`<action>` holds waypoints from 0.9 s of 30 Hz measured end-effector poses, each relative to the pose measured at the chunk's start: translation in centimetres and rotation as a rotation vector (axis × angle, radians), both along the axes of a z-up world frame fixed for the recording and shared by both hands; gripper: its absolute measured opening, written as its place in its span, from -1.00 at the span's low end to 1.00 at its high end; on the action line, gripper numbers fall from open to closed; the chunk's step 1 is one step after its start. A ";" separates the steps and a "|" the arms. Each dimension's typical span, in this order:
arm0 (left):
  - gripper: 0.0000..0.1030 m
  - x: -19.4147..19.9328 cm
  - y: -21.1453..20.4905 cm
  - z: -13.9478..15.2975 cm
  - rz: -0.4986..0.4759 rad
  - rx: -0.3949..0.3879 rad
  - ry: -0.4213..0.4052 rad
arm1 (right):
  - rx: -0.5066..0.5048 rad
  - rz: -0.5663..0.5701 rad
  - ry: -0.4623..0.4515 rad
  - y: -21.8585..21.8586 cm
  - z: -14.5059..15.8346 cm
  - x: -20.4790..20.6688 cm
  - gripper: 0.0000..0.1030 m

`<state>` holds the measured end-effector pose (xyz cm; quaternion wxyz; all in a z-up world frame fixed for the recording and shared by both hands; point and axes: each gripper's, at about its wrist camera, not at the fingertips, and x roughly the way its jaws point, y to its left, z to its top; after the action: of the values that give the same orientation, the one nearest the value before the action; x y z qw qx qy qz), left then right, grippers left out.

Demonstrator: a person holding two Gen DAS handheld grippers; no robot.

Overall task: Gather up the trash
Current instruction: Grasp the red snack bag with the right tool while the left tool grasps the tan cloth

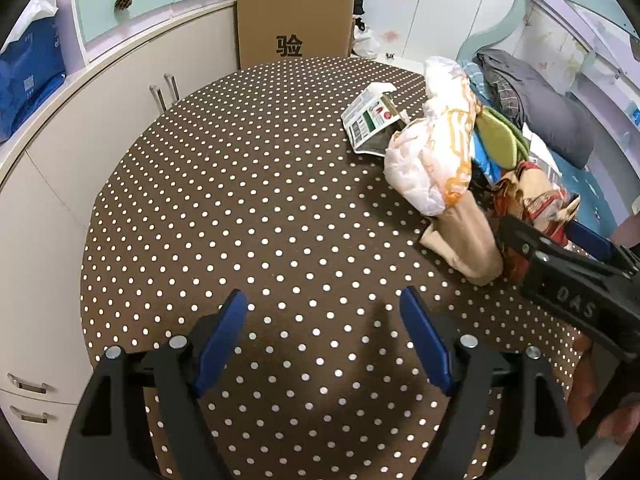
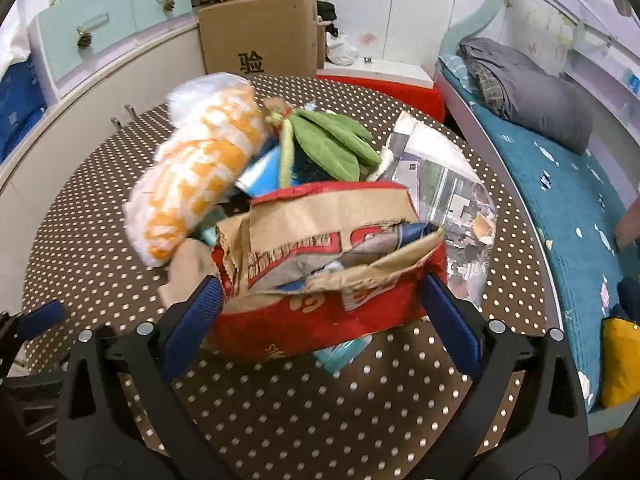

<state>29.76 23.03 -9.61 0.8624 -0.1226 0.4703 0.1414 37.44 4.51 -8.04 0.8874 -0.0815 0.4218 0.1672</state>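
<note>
Toward the right edge of the dotted table (image 1: 256,208) the trash pile (image 2: 280,184) sits gathered, my right claw (image 2: 320,308) wide around the red-and-brown paper bag (image 2: 320,264), left claw (image 1: 324,308) open and empty; next I judge I must close on the bag.

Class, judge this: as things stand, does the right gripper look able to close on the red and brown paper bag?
Probably yes. The right gripper is open, its blue pads either side of the red and brown paper bag, with nothing between them and the bag. The left gripper hangs open over bare tablecloth, out of the way.
</note>
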 end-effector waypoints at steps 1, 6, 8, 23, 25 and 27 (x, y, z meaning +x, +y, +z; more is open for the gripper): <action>0.50 0.1 0.1 -0.1 0.001 -0.002 0.003 | 0.002 0.000 -0.016 0.0 -0.1 0.2 0.88; 0.50 0.6 0.1 -0.4 -0.006 -0.002 0.004 | 0.013 0.017 -0.052 -0.4 -0.4 0.7 0.88; 0.50 0.6 -0.3 -0.2 -0.015 -0.001 -0.001 | 0.012 0.001 -0.045 -0.7 -1.0 1.3 0.86; 0.50 1.8 -5.3 0.8 -0.114 0.007 -0.020 | 0.145 0.054 -0.083 -4.1 1.1 -1.1 -0.77; 0.50 2.1 -6.2 0.9 -0.130 0.009 -0.019 | 0.159 0.049 -0.082 -5.2 1.4 -1.6 -0.82; 0.50 2.3 -6.9 1.0 -0.143 0.013 -0.021 | 0.181 0.058 -0.080 -6.2 1.9 -2.2 -0.86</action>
<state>32.09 16.11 -8.66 0.8760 -0.0845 0.4679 0.0813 35.23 -1.74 -6.15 0.9020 -0.0196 0.3668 0.2267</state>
